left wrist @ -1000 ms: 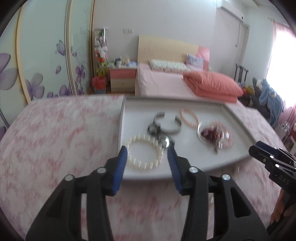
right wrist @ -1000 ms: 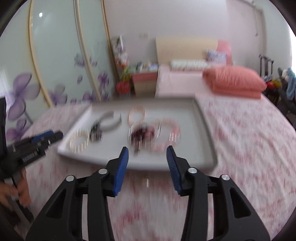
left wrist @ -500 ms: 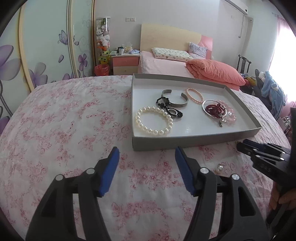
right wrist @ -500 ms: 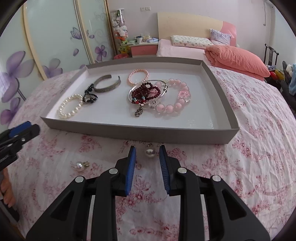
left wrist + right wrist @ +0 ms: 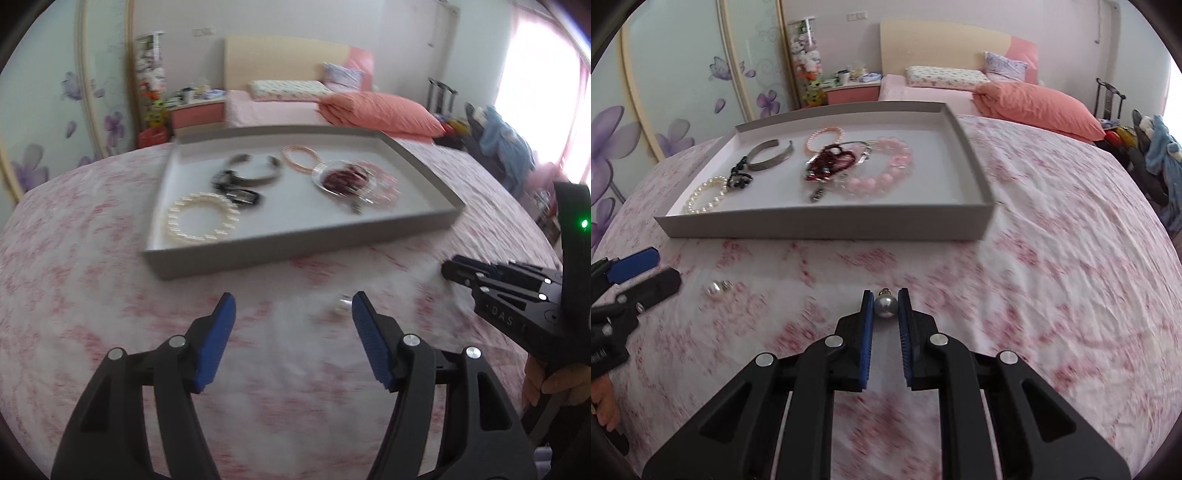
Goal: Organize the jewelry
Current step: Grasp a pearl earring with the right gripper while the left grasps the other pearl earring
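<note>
A grey pearl earring [image 5: 885, 306] lies on the pink floral bedspread between the blue pads of my right gripper [image 5: 884, 291], whose jaws are closing and touch it on both sides. A white pearl earring [image 5: 716, 288] rests on the spread further left, just ahead of my left gripper [image 5: 663, 267]. In the left wrist view this earring [image 5: 341, 304] is blurred and sits near the right finger of the open left gripper [image 5: 291, 295], untouched. The grey tray [image 5: 827, 225] beyond holds a white pearl bracelet [image 5: 705, 194], a silver cuff [image 5: 770, 157] and a pink bead bracelet [image 5: 886, 173].
More beads lie in the tray: a dark red strand [image 5: 833, 160], a black piece [image 5: 738, 177] and a thin pink bracelet [image 5: 823, 134]. A hand [image 5: 554, 384] holds the right gripper [image 5: 448, 269]. A bed with an orange duvet [image 5: 1038, 105] stands behind.
Both grippers have dropped back from over the tray to the bedspread in front of it. The right jaws have narrowed around the grey pearl earring; the left jaws have widened near the white one.
</note>
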Tool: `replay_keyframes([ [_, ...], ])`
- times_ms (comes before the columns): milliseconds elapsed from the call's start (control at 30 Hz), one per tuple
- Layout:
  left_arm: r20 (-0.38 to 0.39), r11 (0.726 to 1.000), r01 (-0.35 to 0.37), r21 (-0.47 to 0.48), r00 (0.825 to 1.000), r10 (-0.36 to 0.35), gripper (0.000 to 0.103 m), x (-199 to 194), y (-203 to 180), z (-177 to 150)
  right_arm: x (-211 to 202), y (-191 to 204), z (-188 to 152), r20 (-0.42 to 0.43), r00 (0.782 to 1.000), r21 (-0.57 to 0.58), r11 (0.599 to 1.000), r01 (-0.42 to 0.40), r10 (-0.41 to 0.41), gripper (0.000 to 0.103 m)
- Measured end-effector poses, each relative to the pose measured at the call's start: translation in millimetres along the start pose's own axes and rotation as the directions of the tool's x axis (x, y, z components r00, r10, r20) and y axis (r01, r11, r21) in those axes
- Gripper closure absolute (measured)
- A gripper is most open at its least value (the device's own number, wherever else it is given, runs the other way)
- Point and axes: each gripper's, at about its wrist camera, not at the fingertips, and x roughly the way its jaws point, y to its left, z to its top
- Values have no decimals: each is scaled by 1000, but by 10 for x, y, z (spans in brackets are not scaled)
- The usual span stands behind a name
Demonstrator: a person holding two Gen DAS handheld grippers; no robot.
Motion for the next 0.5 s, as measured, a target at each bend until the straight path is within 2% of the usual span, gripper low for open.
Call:
replay_keyframes([
  [100,-31,999,-23,39,999,24,40,159,-198,6,-11,-25,-12,1,1000,10,1000,-6,6,89],
  [233,-65,998,-47,51,997,50,56,350,-312,18,3,-40,2,1,1000,17,1000,-16,16,89],
  [300,-55,996,-68,64,996,72,62,393,-357,43,4,-52,-2,1,1000,22,1000,-22,22,89],
  [400,-49,995,-78,69,995,82,89,412,-380,76,-3,-54,-10,2,1000,21,1000,-20,20,89],
  [500,-48,993,-101,63,993,104,89,402,-311,65,-2,-27,-16,2,1000,12,1000,-10,10,89],
])
